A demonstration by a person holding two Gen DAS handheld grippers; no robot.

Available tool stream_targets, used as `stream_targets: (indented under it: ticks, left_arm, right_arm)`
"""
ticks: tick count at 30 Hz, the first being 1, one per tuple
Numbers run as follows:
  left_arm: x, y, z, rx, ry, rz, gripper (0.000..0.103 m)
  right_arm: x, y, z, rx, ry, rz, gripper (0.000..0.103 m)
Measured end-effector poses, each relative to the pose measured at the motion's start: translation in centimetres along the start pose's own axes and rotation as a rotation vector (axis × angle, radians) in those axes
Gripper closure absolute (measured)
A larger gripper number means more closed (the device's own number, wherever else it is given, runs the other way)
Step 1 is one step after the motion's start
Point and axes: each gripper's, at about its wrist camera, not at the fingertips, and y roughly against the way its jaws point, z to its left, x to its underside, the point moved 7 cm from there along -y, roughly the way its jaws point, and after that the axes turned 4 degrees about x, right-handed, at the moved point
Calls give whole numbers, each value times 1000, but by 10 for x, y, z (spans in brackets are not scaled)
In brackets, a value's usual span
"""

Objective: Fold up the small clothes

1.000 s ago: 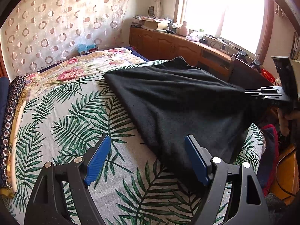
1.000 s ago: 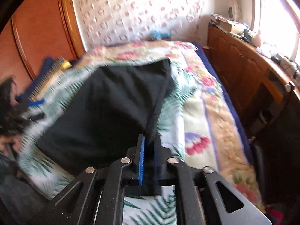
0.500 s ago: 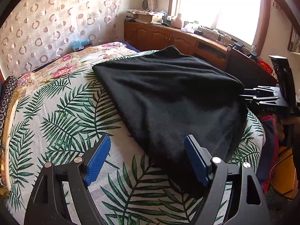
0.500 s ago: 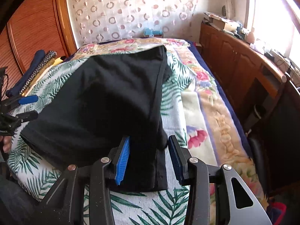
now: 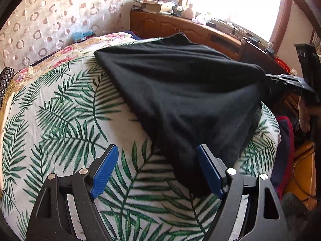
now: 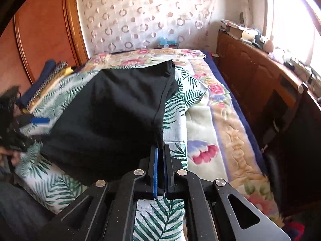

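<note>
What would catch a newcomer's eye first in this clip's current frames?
A large black garment sprawls across the palm-leaf bedspread. Its near corner is pinched in the shut right hand-held gripper and lifted off the bed. The left hand-held gripper hovers open over the garment's other near corner.

My bed point(image 5: 60, 120) wears a palm-leaf sheet over a flowered blanket point(image 6: 230, 140). At its head the wall is hung with a pale curtain of ring patterns point(image 6: 140, 20). A long wooden cabinet point(image 6: 260, 80) cluttered on top runs beneath the bright window point(image 5: 236, 4). A reddish wooden wardrobe point(image 6: 40, 30) stands on the other side.
</note>
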Motion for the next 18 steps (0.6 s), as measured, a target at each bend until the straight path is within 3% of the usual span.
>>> stream_targets:
  ticks: [6, 14, 15, 18]
  left_arm:
    - [7, 1, -10, 58, 10, 19, 22]
    - [10, -4, -21, 116, 12, 40, 46]
    - [11, -4, -23, 117, 9, 42, 50]
    - [11, -4, -26, 122, 1, 47, 59]
  right_arm:
    - [8, -13, 7, 5, 17, 38, 99]
    - [13, -23, 4, 3, -5, 56, 97]
    - [13, -24, 5, 7, -4, 58, 95]
    - [15, -29, 3, 39, 4, 61, 72]
